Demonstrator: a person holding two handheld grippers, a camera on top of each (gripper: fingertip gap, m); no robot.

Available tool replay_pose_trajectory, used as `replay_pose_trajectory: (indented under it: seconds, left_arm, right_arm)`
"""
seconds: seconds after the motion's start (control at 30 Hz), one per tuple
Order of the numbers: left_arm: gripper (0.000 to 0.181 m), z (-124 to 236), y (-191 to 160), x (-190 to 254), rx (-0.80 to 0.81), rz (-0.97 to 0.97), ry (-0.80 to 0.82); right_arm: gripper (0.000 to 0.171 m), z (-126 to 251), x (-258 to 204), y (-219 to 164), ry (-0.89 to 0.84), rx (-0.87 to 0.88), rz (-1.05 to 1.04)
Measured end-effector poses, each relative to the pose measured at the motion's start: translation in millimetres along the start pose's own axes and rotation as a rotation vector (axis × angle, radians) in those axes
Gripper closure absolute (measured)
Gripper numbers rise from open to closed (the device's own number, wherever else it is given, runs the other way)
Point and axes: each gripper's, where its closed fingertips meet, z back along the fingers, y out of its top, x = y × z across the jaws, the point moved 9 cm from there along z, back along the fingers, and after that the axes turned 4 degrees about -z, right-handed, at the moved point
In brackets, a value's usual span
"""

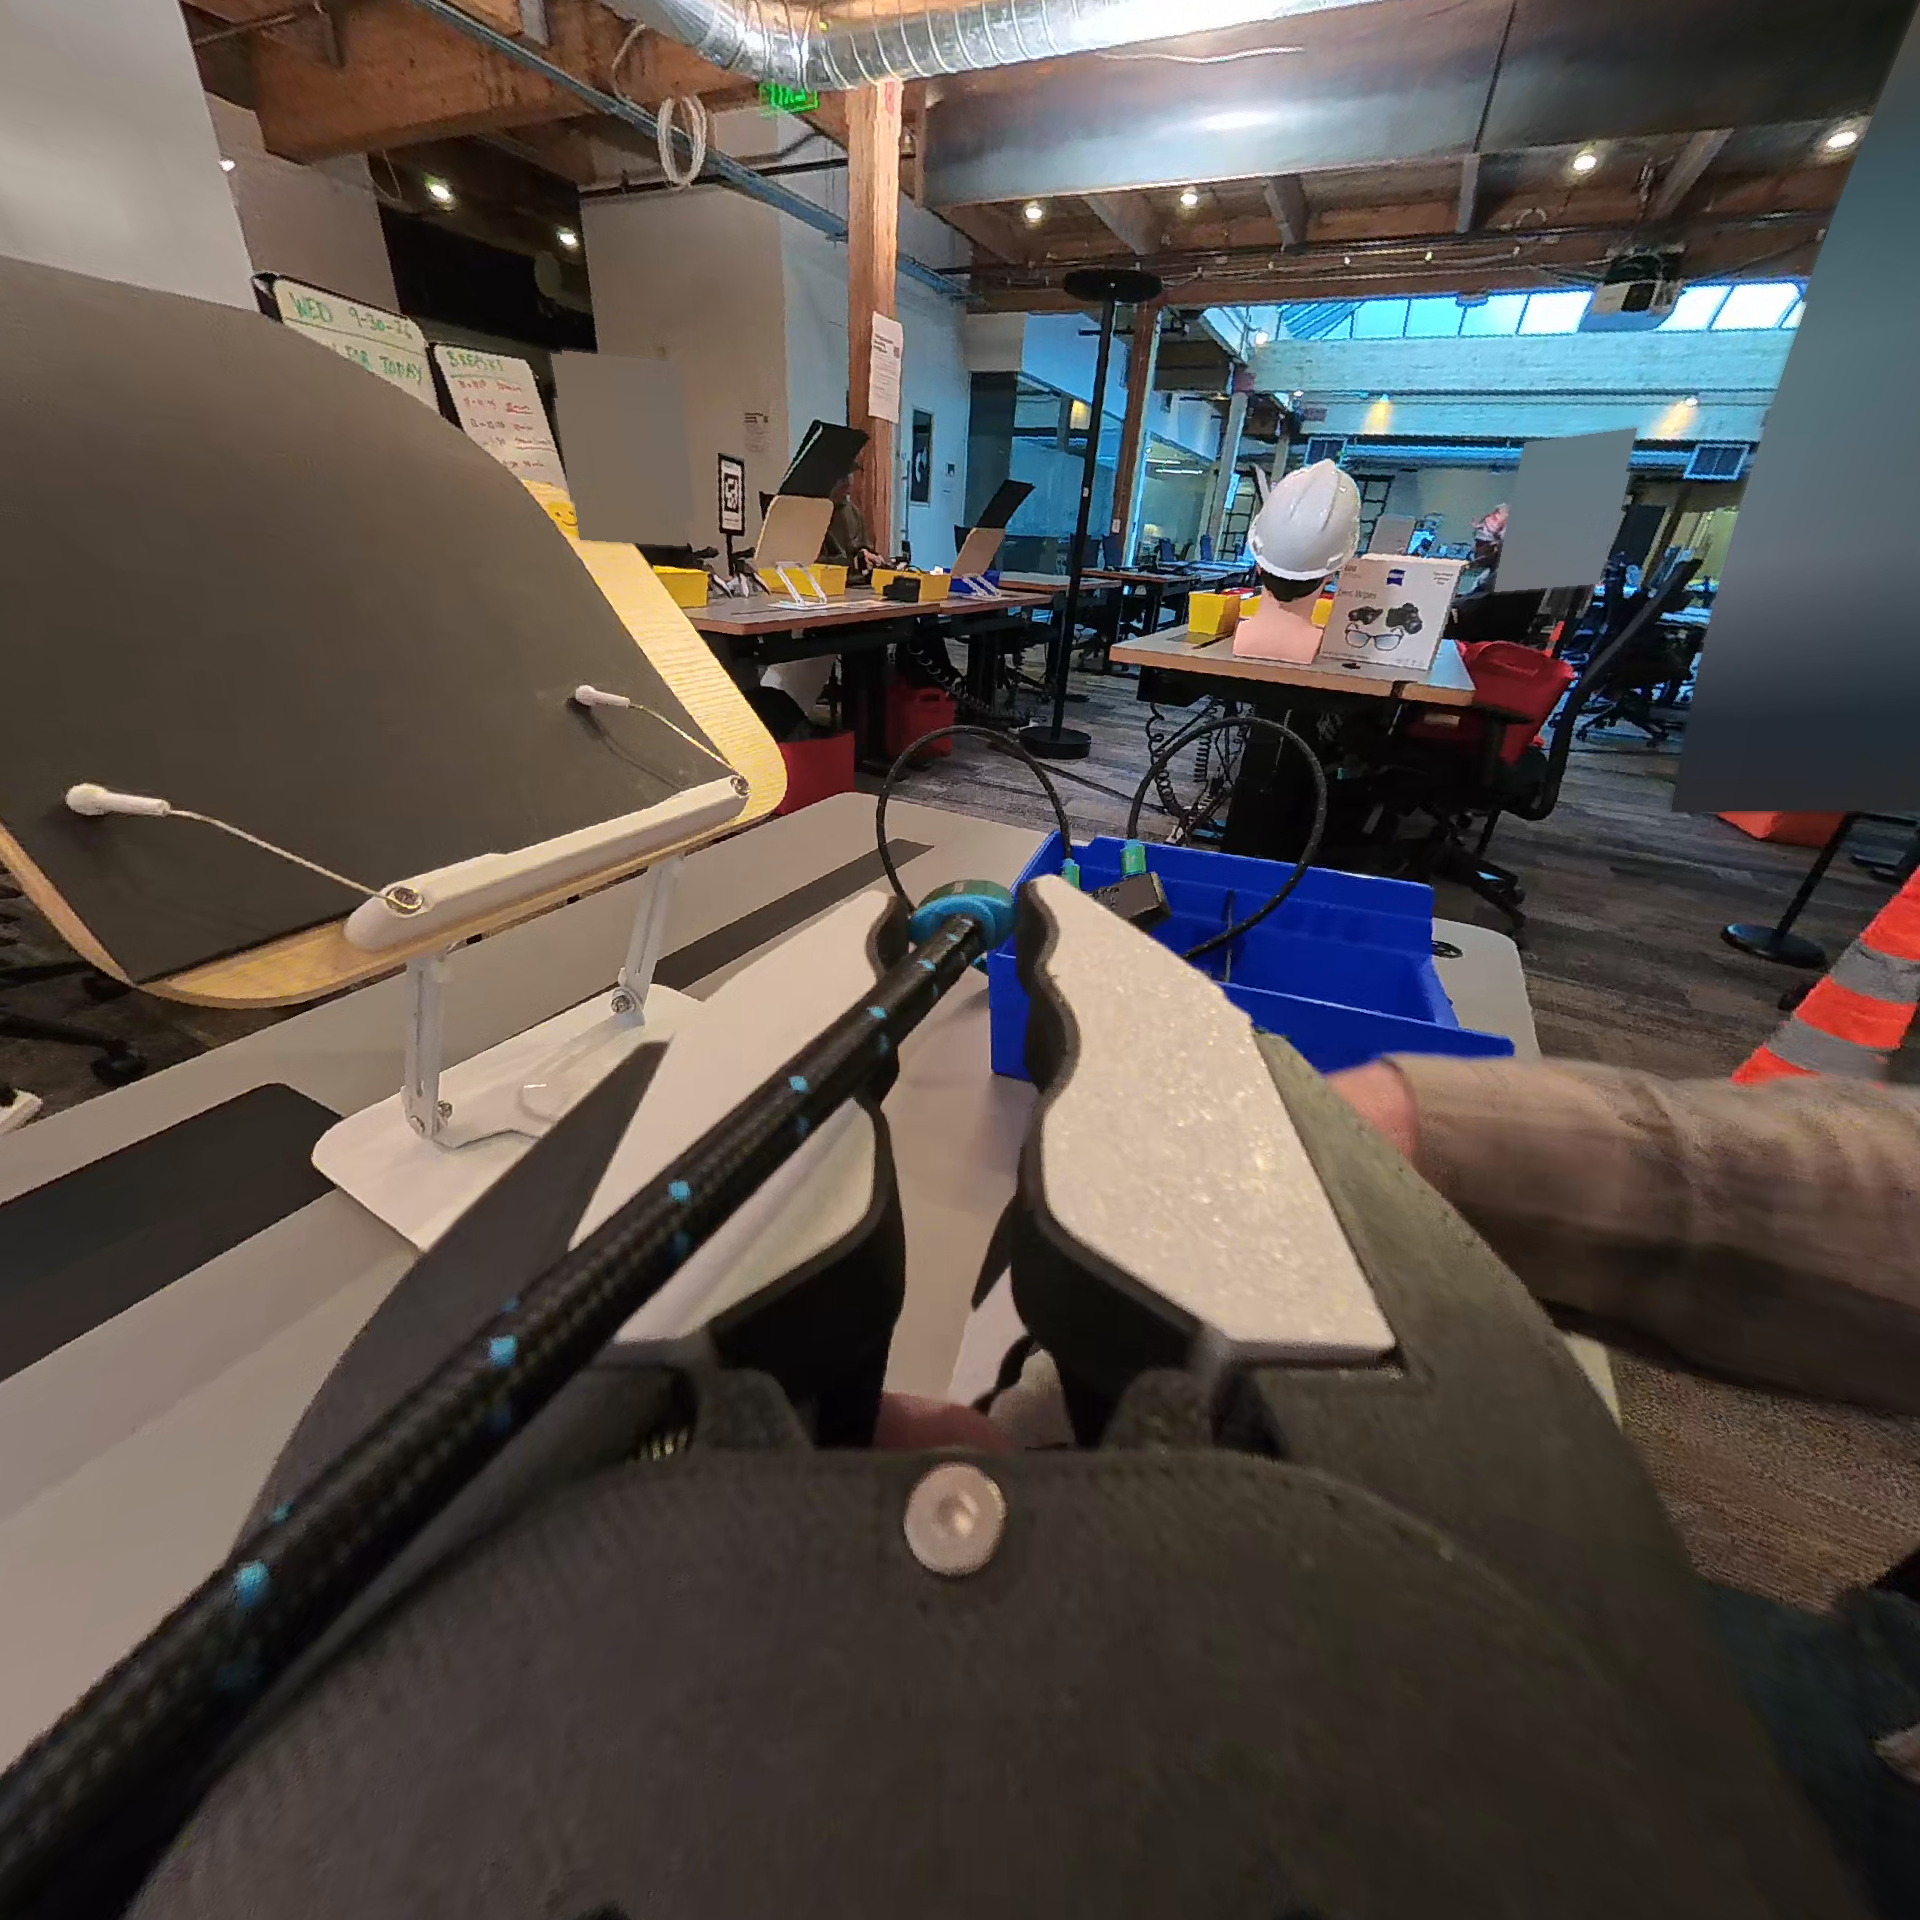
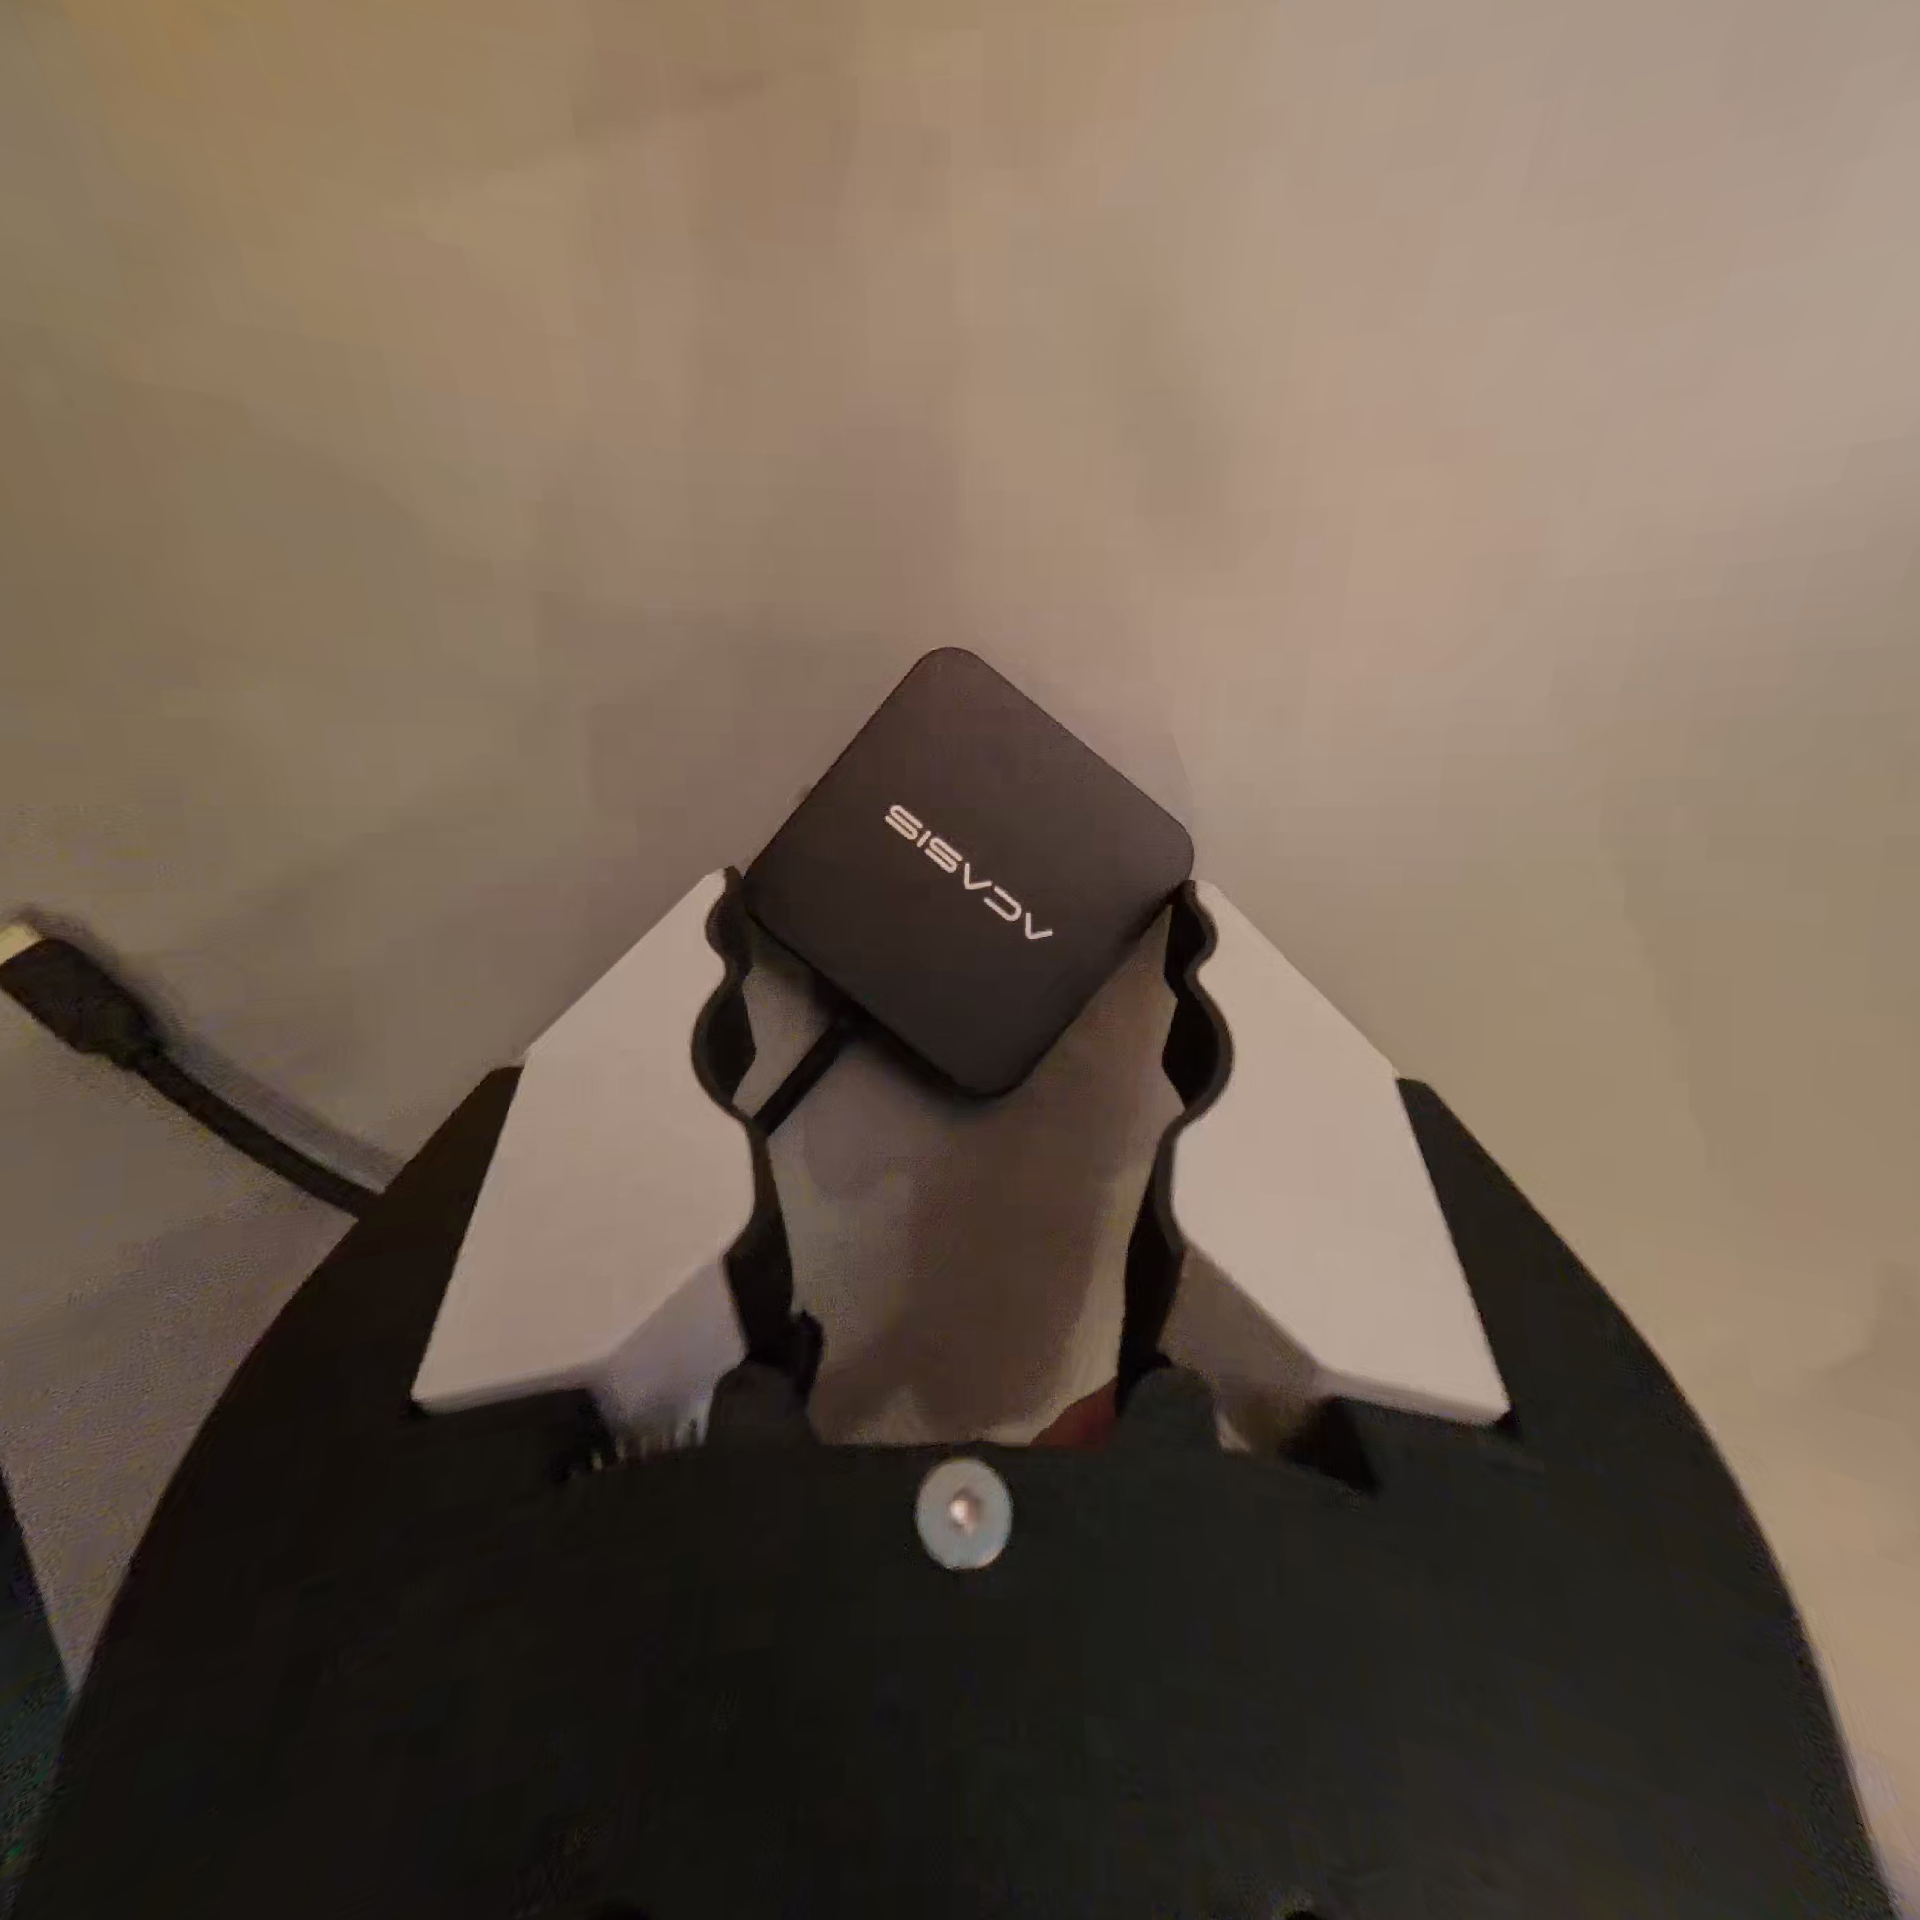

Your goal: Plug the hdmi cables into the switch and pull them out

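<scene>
Switch [image 2: 968,871]: matte black rounded-square box, flat on the pale desk [image 2: 1039,364], corners between the spread right fingers [image 2: 717,914], not pinched yet. Risk: smooth light shell, set diagonal, could twist or skid w/ an off-centre squeeze. Left gripper [image 1: 951,914] fingers pinch the braided black cable [image 1: 675,1195] w/ blue flecks near its blue collar; stiff braid may lever it loose. Blue bin [image 1: 1299,977] to the right.
</scene>
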Motion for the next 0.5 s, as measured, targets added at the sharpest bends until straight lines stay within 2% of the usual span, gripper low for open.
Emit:
replay_pose_trajectory:
  seconds: [0.1,0.13,0.17,0.27,0.5]
  left_arm:
    - [0.162,1,1,2,0.011,-0.018,-0.027]
    - [0.162,1,2,3,0.012,-0.03,-0.033]
    - [0.162,2,3,4,0.016,-0.041,-0.043]
    - [0.162,3,5,6,0.032,-0.066,-0.062]
    - [0.163,4,4,7,0.053,-0.102,-0.043]
  right_arm:
    - [0.093,4,-3,5,0.121,-0.113,0.313]
    - [0.095,7,-2,8,0.116,-0.153,0.366]
    - [0.091,11,-1,11,0.11,-0.166,0.385]
    - [0.084,26,-3,18,0.103,-0.092,0.284]
    - [0.079,26,-17,-13,-0.052,0.003,0.023]
